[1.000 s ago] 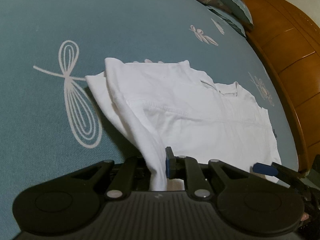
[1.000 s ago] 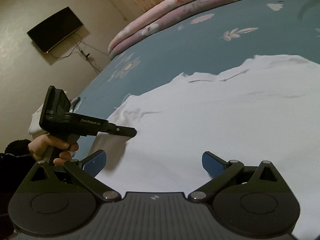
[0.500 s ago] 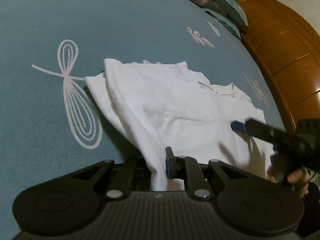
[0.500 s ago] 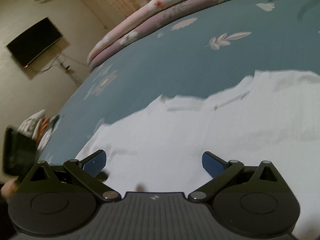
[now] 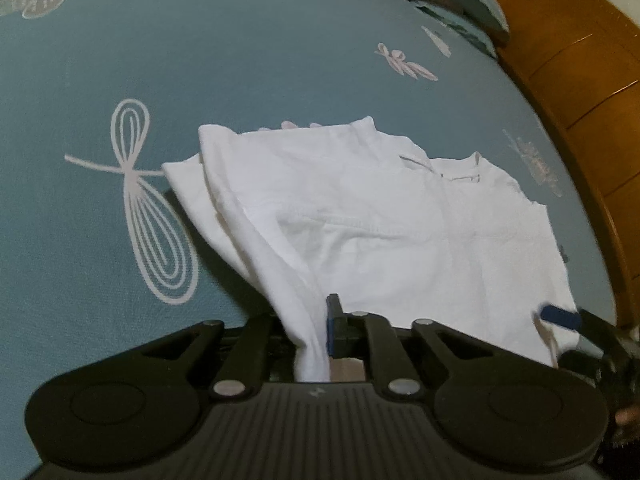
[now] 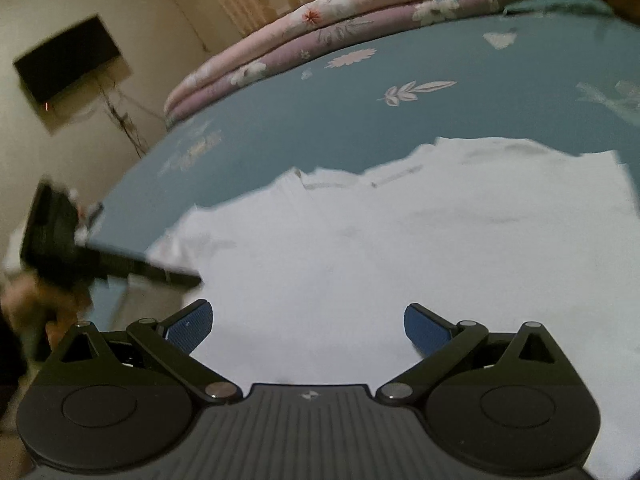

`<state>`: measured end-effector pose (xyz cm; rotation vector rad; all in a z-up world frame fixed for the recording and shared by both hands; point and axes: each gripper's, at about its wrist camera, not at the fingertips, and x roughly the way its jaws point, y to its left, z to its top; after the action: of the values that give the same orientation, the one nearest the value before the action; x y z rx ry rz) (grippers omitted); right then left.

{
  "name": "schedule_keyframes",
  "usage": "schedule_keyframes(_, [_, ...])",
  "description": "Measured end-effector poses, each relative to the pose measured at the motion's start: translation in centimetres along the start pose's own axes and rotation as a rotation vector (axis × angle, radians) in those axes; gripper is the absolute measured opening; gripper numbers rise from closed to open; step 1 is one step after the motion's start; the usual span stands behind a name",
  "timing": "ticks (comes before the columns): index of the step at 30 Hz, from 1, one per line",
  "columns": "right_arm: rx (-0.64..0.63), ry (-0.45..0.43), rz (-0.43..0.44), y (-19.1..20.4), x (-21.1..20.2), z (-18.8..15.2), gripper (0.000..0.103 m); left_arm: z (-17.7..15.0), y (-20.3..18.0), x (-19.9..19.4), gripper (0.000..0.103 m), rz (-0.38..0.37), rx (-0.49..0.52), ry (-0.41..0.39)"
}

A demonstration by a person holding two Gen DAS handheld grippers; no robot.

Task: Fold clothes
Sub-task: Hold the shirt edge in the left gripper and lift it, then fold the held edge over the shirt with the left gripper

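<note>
A white shirt (image 5: 360, 220) lies partly folded on the teal bedsheet (image 5: 200, 60), collar toward the headboard. My left gripper (image 5: 316, 320) has a bunched fold of the shirt's near edge between its pads, and its jaws are closing on that cloth. In the right wrist view the shirt (image 6: 380, 240) spreads out flat beneath my right gripper (image 6: 306, 322), which is open and holds nothing. One blue fingertip (image 5: 558, 317) of the right gripper shows at the shirt's near right corner. The left gripper (image 6: 188, 280) appears blurred at the left, in a person's hand.
A wooden headboard (image 5: 580, 80) runs along the right side of the bed. Folded floral quilts (image 6: 320, 40) are stacked at the far end. A dark screen (image 6: 68, 64) hangs on the wall, with cables below it.
The right gripper swung in over the shirt half a second ago and has since drawn back to the near right corner. The left gripper kept its hold on the fold and barely moved.
</note>
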<state>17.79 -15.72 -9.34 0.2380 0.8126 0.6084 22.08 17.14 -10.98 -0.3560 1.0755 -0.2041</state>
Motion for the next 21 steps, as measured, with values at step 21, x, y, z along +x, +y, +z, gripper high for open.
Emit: schedule_keyframes(21, [-0.075,-0.15,-0.036,-1.3,-8.4,-3.4,0.103,3.8,-12.0,-6.0,0.006,-0.089,0.041,-0.065])
